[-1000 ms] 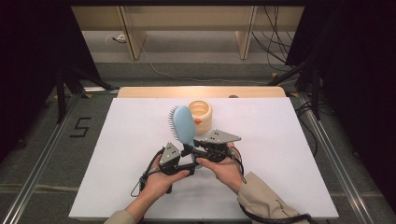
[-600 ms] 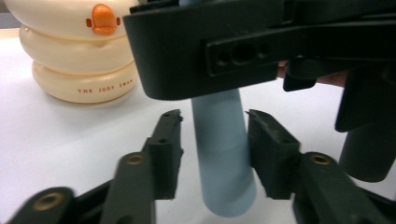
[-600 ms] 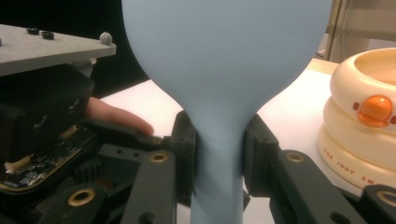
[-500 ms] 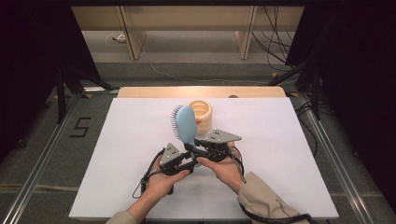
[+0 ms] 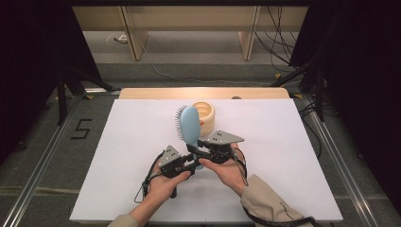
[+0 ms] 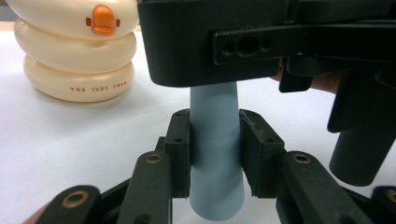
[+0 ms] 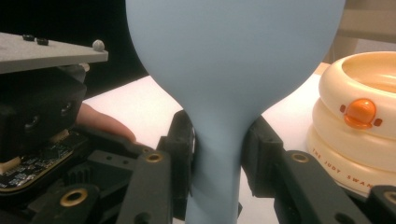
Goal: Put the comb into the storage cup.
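- White tabletop [image 5: 293,156] sits on a metal frame over grey floor; we note dark curtains at both sides.
- Blue hairbrush [image 5: 190,126] is held upright above the tabletop's middle, bristles facing the left edge.
- Cream ring-shaped container [image 5: 206,113], just behind the brush towards the far edge, is the nearest obstruction.
- Right gripper [image 7: 217,154] clasps the handle's neck below the head.
- Left gripper [image 6: 215,154] has just been closing and now grips the handle lower down.
- We judge a hand-to-hand transfer underway; next, the right gripper must release.
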